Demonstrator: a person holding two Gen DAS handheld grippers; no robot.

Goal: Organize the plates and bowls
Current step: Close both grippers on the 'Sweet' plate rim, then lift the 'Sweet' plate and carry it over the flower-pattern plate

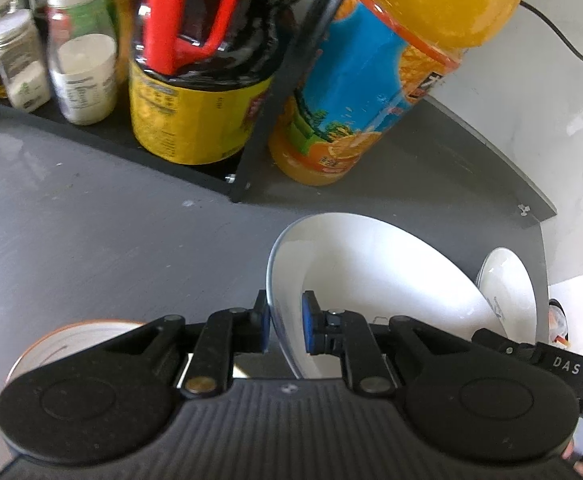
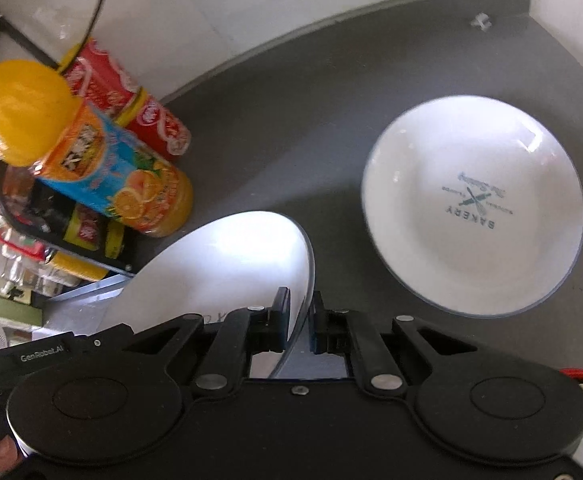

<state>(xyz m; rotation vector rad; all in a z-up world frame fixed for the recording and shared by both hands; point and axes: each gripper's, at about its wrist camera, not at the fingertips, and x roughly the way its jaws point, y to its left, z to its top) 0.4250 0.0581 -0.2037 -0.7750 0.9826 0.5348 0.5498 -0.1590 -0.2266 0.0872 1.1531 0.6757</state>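
A white deep plate point(image 1: 371, 272) is held tilted above the grey table point(image 1: 91, 220). My left gripper point(image 1: 285, 320) is shut on its left rim, one pad outside and one inside. In the right wrist view the same plate point(image 2: 231, 264) stretches to the left, and my right gripper point(image 2: 299, 320) is shut on its right rim. A second white plate printed "BAKERY" point(image 2: 471, 216) lies flat on the table to the right, also visible edge-on as the BAKERY plate point(image 1: 507, 288). An orange-rimmed white bowl point(image 1: 71, 340) peeks out behind my left gripper's body.
A black rack point(image 1: 251, 152) ahead holds a dark bottle with a yellow label point(image 1: 195, 112) and spice jars point(image 1: 83, 68). An orange juice bottle point(image 1: 355, 92) stands beside it, a red can point(image 2: 131, 96) behind. The table's curved edge point(image 1: 531, 184) runs at the right.
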